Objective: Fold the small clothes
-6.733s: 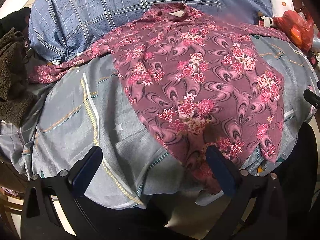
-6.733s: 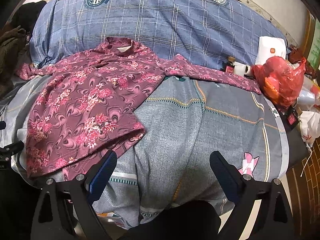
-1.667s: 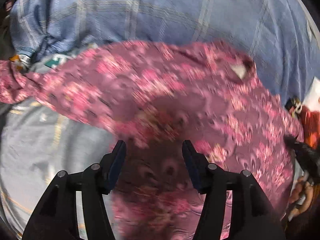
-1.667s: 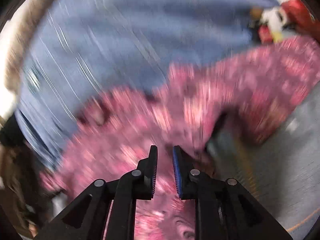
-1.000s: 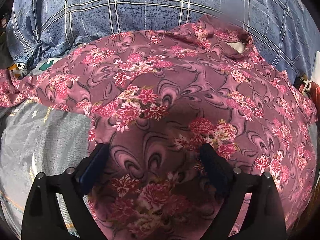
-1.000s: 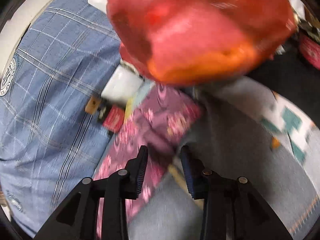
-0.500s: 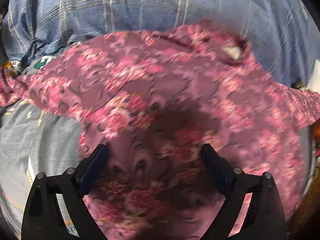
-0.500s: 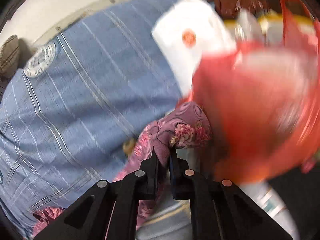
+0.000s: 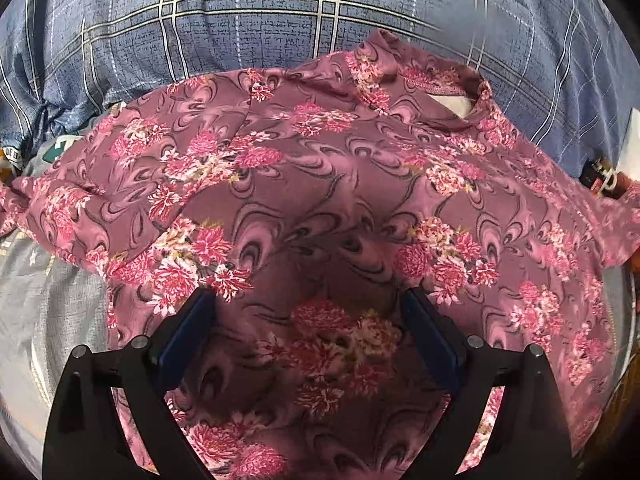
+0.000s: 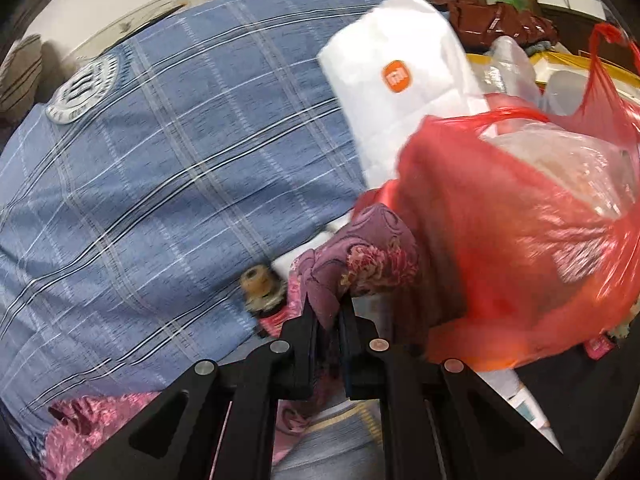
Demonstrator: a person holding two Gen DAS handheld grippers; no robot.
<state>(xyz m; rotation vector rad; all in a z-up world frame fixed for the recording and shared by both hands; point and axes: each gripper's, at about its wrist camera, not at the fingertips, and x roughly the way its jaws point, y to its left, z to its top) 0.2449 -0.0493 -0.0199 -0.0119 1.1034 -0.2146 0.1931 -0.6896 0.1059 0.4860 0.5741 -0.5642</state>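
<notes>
A maroon top with pink flowers [image 9: 320,208] lies spread on the bed, collar [image 9: 452,96] toward the far right. My left gripper [image 9: 308,320] hovers open over the middle of the top, its blue pads wide apart with only flat cloth below them. In the right wrist view my right gripper [image 10: 328,316] is shut on the sleeve end [image 10: 360,256] of the same top, which bunches above the fingertips and is lifted off the bed. The rest of that sleeve [image 10: 80,428] trails down to the lower left.
A blue checked quilt [image 10: 160,184] fills the far side of the bed. A red plastic bag [image 10: 520,240] and a white bag with an orange logo [image 10: 400,80] crowd close on the right of the held sleeve. A small bottle [image 10: 260,284] lies beside it. Grey sheet [image 9: 48,312] shows at left.
My right gripper has shut on the sleeve end and lifted it, rolling as it rose. My left gripper has drifted a little sideways over the top, still open.
</notes>
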